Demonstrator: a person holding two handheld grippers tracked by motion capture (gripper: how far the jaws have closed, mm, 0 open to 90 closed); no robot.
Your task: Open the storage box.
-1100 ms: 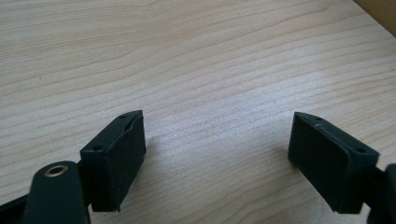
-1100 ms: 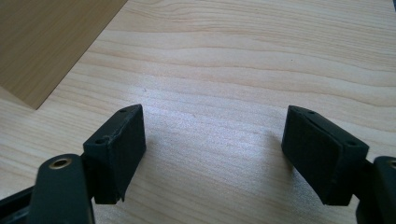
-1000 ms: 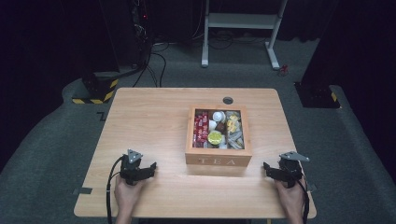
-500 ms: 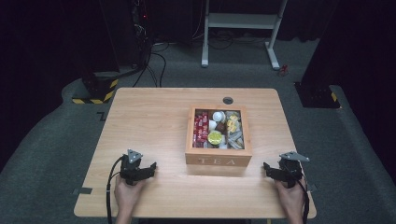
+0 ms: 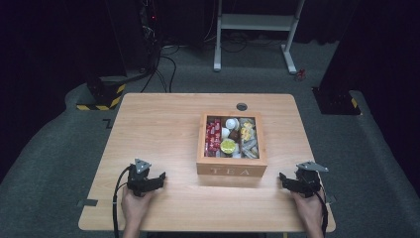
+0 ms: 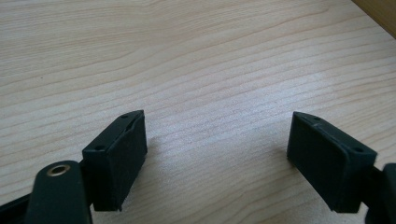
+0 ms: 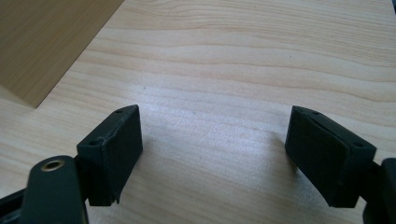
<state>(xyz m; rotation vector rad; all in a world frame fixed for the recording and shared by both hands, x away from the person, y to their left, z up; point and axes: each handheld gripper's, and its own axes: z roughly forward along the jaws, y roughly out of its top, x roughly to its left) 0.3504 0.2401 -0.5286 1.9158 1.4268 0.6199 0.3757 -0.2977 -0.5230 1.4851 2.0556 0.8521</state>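
A wooden tea box (image 5: 232,171) marked "TEA" sits open at the middle of a light wood table (image 5: 163,124), packed with red packets (image 5: 213,136), a yellow-lidded cup (image 5: 228,146) and white cups. The left gripper (image 5: 157,179) rests left of the box, the right gripper (image 5: 285,179) right of it, both well apart from it, jaws spread wide over bare tabletop. A round cable port (image 5: 241,106) lies just behind the box.
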